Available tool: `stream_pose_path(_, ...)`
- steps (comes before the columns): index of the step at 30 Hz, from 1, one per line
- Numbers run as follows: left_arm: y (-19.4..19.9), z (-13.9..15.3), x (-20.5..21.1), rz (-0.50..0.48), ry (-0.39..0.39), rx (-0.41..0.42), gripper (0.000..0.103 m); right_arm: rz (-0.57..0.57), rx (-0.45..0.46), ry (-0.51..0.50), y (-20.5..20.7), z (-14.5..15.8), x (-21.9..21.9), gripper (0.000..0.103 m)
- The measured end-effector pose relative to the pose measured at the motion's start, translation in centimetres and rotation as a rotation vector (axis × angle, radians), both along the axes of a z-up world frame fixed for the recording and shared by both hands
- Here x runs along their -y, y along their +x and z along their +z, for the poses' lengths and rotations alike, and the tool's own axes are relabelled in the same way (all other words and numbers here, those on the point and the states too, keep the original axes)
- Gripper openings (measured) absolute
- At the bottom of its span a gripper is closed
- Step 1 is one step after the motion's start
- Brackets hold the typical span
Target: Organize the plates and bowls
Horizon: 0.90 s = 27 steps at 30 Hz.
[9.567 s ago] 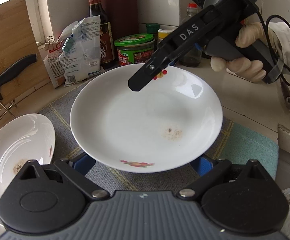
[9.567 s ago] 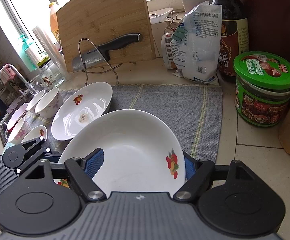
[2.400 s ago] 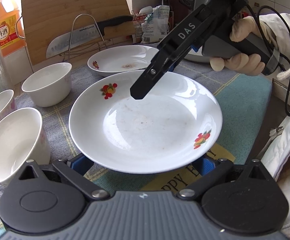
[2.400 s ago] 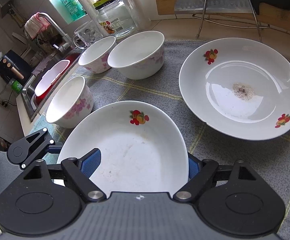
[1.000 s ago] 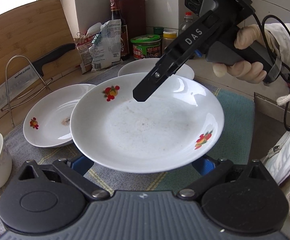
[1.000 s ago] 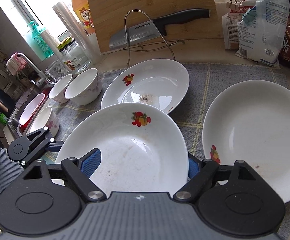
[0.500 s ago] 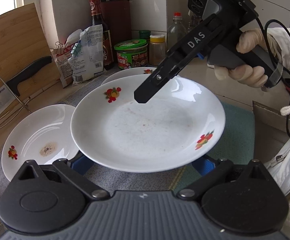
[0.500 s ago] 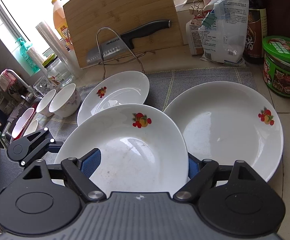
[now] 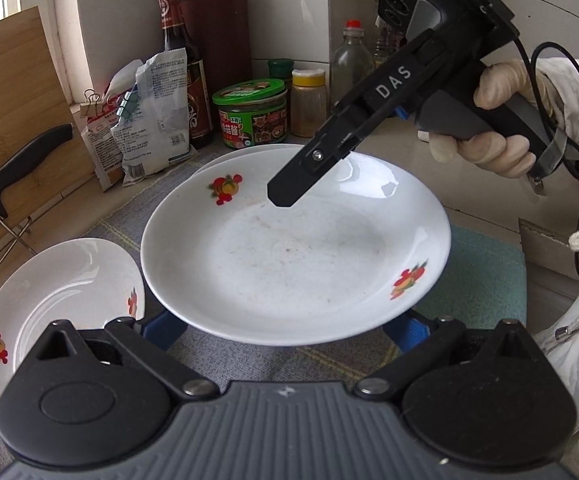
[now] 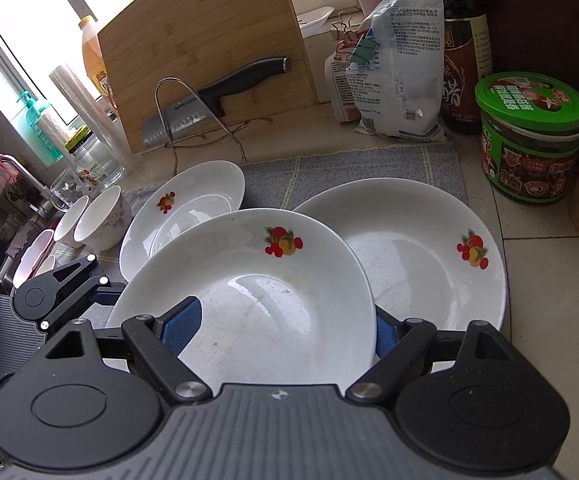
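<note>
The plate you hold is white, printed with red-and-orange fruit sprigs and flecked with faint brown residue. The second plate beyond it on the right carries the same fruit motif on white, as does the third plate to the far left. Your left hand-held gripper is black and grey with blue pads. The mat is grey with pale yellow check lines. The jar has a green lid. The cutting board is light bamboo.
</note>
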State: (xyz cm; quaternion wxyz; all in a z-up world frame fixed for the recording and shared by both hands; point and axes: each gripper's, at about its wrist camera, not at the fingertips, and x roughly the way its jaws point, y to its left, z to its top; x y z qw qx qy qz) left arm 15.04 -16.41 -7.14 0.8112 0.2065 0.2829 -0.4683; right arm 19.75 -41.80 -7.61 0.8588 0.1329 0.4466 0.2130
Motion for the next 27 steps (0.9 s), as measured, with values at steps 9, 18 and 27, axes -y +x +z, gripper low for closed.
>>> stream_pose_path(9, 1.3, -0.6, 1.7, -0.010, 0.011, 0.002, 0.102, -0.023, -0.006, 0.002, 1.0, -0.7, 1.8, 0.089)
stream_pose_path(18, 2.2, -0.9, 2.5, -0.004, 0.012, -0.003, 0.102, -0.042, -0.014, 0.018, 2.0, -1.4, 2.9, 0.089)
stream_pose_path(27, 3.0, -1.3, 3.5, -0.005, 0.024, -0.005, 0.102, -0.063, -0.014, 0.018, 2.6, -1.9, 3.8, 0.089)
